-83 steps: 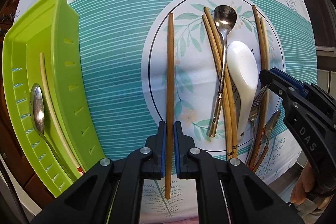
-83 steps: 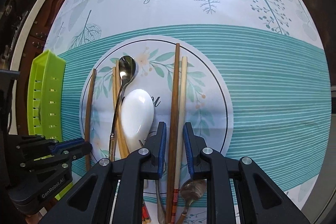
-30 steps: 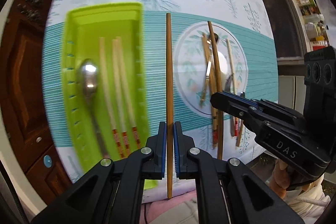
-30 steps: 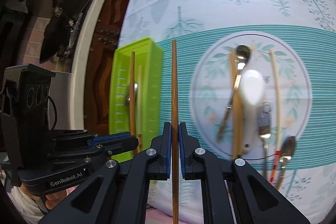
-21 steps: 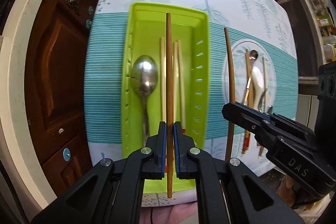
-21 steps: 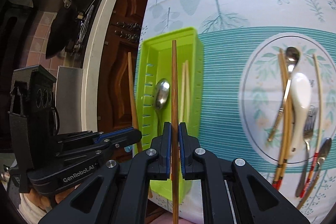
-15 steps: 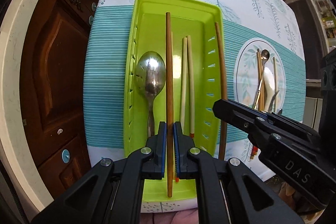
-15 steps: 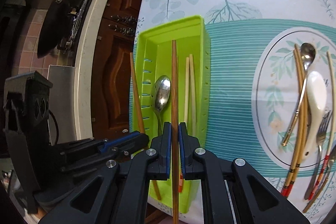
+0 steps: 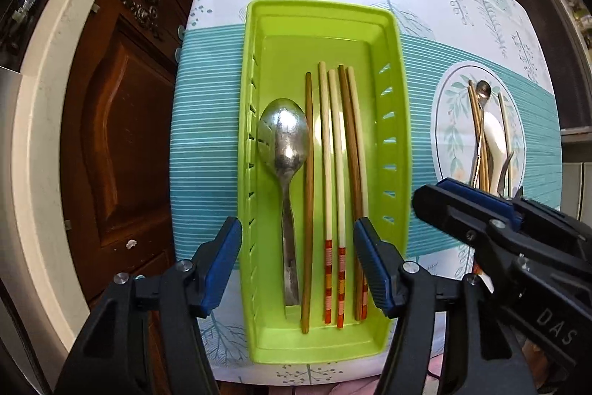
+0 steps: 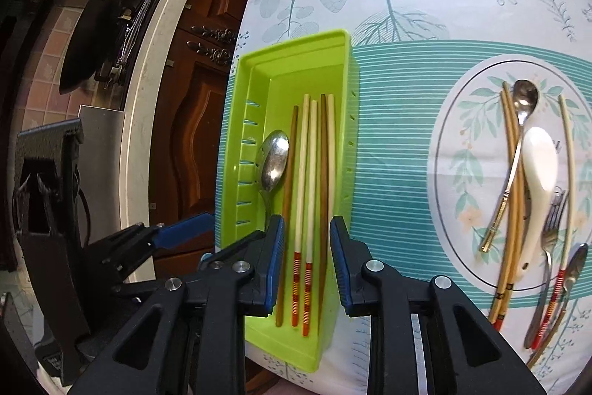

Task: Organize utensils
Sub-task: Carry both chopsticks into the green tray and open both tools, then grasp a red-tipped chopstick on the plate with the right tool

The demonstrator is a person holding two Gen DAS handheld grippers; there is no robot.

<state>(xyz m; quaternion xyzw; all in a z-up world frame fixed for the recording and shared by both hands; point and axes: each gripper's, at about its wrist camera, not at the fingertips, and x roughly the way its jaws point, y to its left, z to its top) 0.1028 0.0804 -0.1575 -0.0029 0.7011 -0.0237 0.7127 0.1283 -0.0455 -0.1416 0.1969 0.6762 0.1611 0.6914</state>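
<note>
Over the green tray (image 9: 392, 36), both tools, left (image 9: 298, 265) and right (image 10: 307, 261), have just been opening and now stand apart and empty, their brown chopsticks (image 9: 308, 195) lying in the tray beside the spoon (image 9: 285, 143), so this drop looks finished and next comes fetching more from the plate (image 10: 444, 195).

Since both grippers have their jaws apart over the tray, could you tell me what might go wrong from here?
1. The left gripper and right gripper, jaws just opened, hang low over the tray; pulling away carelessly could snag its wall or nudge the chopsticks lying below.
2. The grippers sit close together, so they might collide as they withdraw.
3. The pile left on the cloth overlaps: a white spoon lies across chopsticks, so picking one may drag others.
</note>
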